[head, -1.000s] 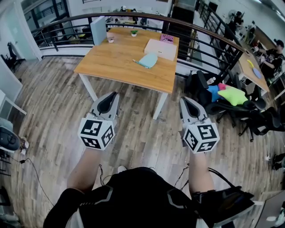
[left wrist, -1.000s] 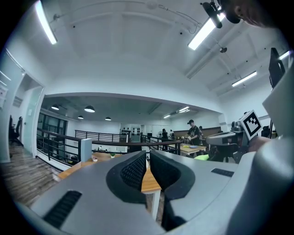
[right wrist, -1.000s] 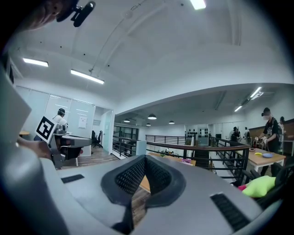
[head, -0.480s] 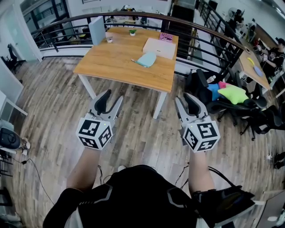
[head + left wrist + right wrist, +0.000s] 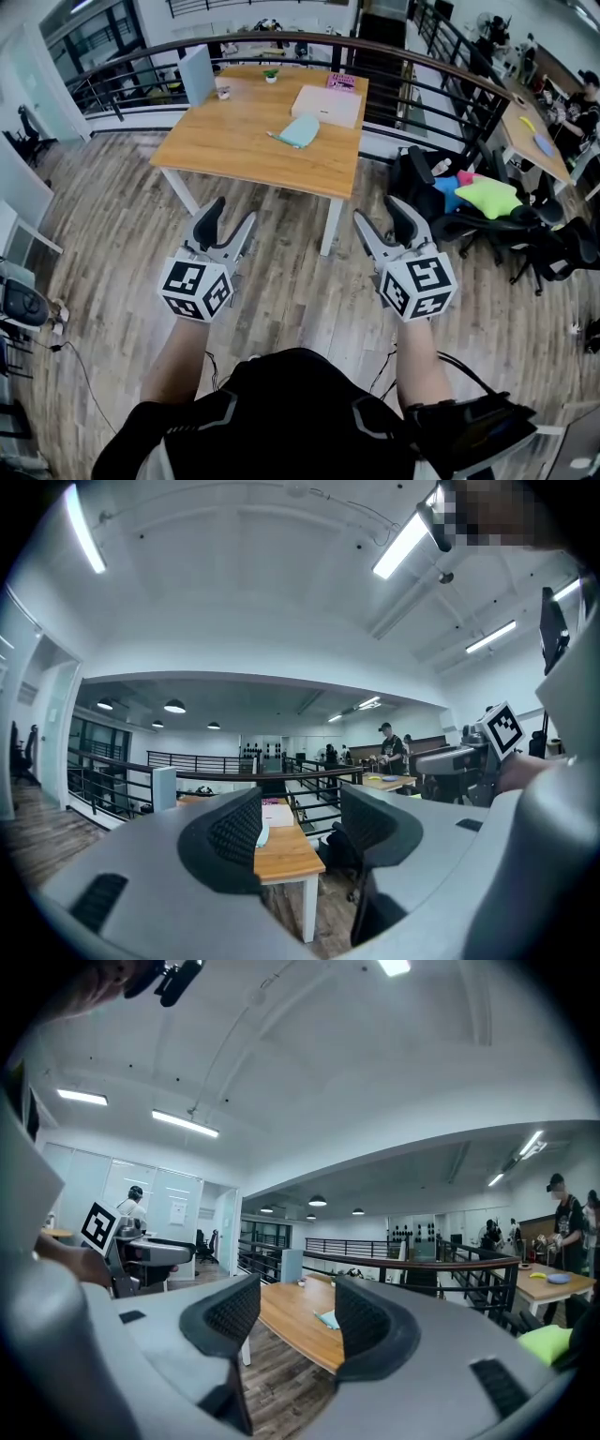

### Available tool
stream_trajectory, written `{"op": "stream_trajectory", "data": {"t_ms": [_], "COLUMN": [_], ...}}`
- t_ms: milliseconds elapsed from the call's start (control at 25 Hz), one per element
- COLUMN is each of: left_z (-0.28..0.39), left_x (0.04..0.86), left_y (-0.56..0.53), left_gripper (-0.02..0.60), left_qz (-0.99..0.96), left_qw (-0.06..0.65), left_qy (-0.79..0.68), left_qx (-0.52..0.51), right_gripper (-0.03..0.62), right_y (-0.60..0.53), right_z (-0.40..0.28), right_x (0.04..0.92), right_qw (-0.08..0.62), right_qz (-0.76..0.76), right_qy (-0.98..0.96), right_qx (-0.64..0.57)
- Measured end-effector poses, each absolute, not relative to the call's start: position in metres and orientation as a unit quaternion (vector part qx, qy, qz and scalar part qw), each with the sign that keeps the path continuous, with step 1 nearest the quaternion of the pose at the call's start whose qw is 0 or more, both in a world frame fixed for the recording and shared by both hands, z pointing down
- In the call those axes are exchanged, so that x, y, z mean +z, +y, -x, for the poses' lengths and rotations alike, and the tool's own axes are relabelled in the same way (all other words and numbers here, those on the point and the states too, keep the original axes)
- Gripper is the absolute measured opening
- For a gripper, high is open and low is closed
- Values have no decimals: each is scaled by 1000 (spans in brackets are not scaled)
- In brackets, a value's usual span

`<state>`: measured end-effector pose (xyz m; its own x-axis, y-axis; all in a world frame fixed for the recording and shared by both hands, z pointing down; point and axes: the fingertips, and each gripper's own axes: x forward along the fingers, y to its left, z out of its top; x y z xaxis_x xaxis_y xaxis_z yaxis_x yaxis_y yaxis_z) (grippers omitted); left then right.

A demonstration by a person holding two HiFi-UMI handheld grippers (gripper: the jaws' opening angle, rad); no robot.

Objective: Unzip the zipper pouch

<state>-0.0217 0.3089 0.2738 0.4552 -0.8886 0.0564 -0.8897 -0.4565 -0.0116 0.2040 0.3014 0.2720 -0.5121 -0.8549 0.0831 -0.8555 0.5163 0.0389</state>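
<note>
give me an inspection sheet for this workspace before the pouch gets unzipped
surface: wooden table, ahead of the person, beyond both grippers.
job's things: light blue pouch lying on the table, untouched; zip too small to read.
clutter: white box, pink booklet, small plant and upright panel on the table.
grippers: left gripper and right gripper open, jaws have just been opening, nothing between them.
cables: cable on the floor at left.
surroundings: wood floor, railing behind the table, chairs at right.
</note>
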Motion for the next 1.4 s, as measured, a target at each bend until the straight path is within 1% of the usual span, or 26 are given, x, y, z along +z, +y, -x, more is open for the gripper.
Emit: {"op": "stream_trajectory", "data": {"t_ms": [160,320,480,720,840,1040,1400], "left_z": [4,4,8,17,31,60,126], "left_x": [280,297,299,298,291,288,293], "left_y": [312,311,297,243,208,148,52], "left_gripper": [265,265,265,265,265,265,265], "left_qz": [-849,-839,-839,-851,-858,-868,-873], "left_qw": [9,17,16,4,-9,-8,10], "left_qy": [-527,-541,-541,-523,-513,-495,-487], "left_qx": [37,53,58,44,37,41,34], "right_gripper": [259,267,270,272,272,272,270], "right_y": [300,290,281,237,208,156,71], "right_z": [-219,-227,-223,-206,-188,-153,-97], "right_x": [273,283,291,298,296,292,292], "right_qw": [38,34,39,56,60,73,95], "right_qz": [-479,-469,-463,-471,-478,-480,-492], "right_qy": [-877,-882,-885,-880,-876,-874,-866], "right_qx": [-3,3,6,3,-1,-1,5]}}
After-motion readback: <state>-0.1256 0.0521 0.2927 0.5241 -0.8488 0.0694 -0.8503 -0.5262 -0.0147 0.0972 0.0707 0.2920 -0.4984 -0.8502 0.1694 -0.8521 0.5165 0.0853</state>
